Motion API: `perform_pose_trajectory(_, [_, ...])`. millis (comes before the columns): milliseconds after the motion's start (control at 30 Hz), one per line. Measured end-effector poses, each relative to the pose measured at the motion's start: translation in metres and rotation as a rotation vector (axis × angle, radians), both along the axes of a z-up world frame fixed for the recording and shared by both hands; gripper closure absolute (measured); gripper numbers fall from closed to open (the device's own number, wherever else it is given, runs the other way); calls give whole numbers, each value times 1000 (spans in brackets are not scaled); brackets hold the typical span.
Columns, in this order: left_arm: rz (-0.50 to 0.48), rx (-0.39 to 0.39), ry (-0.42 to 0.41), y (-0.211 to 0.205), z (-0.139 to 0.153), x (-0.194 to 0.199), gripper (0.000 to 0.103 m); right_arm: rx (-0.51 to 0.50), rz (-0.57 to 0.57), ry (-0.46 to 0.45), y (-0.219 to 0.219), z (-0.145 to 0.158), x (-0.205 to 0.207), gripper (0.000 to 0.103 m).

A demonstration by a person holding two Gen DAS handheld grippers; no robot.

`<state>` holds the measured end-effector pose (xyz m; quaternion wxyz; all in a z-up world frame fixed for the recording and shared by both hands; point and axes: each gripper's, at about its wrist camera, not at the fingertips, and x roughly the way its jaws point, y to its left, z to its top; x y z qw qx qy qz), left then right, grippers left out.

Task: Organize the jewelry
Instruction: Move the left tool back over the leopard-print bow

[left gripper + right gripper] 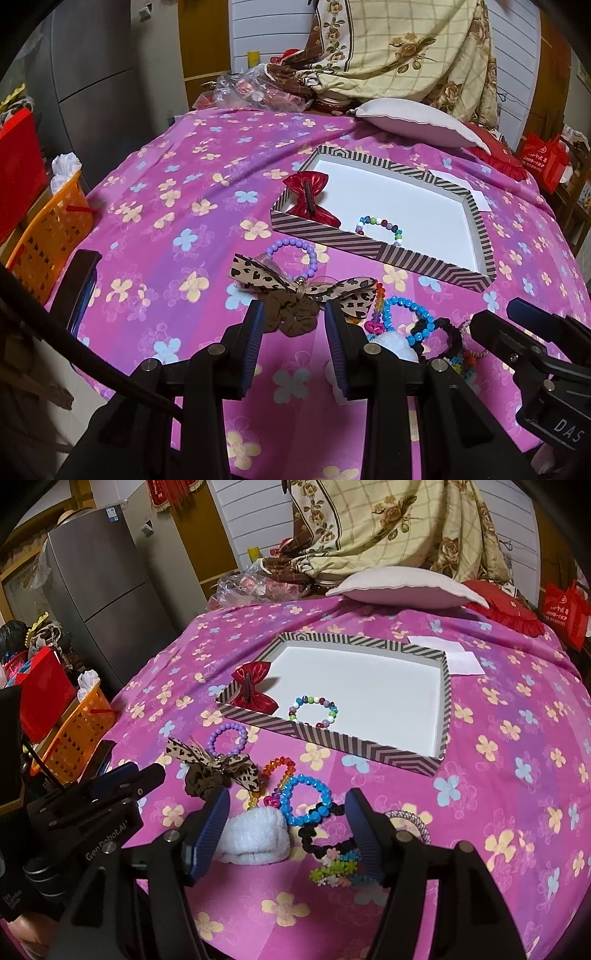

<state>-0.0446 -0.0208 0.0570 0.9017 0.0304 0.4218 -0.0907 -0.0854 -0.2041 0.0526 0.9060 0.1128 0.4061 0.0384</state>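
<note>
A striped box [373, 254] [332, 744] lies on the pink flowered cloth with a red bow [308, 197] [255, 690] on its left rim and a multicoloured bead bracelet [380, 229] [314, 709] inside. In front of it lie a purple bead bracelet [295, 254] [227, 738], a leopard bow on a brown scrunchie [299, 295] [218, 770], a blue bead bracelet [406, 319] [304, 799], a white scrunchie [255, 836] and a black hair tie [325, 840]. My left gripper [293, 325] is open just short of the brown scrunchie. My right gripper [286, 827] is open, its fingers astride the blue bracelet and white scrunchie.
An orange basket [48, 240] [79, 731] stands off the left edge. A white pillow [417, 122] [406, 587], a red cushion and a plastic bag lie at the far end. A white paper [450, 653] sits behind the box. A sparkly bangle [410, 821] lies right of my right gripper.
</note>
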Motion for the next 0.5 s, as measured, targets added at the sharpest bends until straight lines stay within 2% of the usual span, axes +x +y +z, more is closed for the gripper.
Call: perform_pose_trajectory(500, [6,2,16,2,-6,3,50,5,-10,18,-3,-8,3,34])
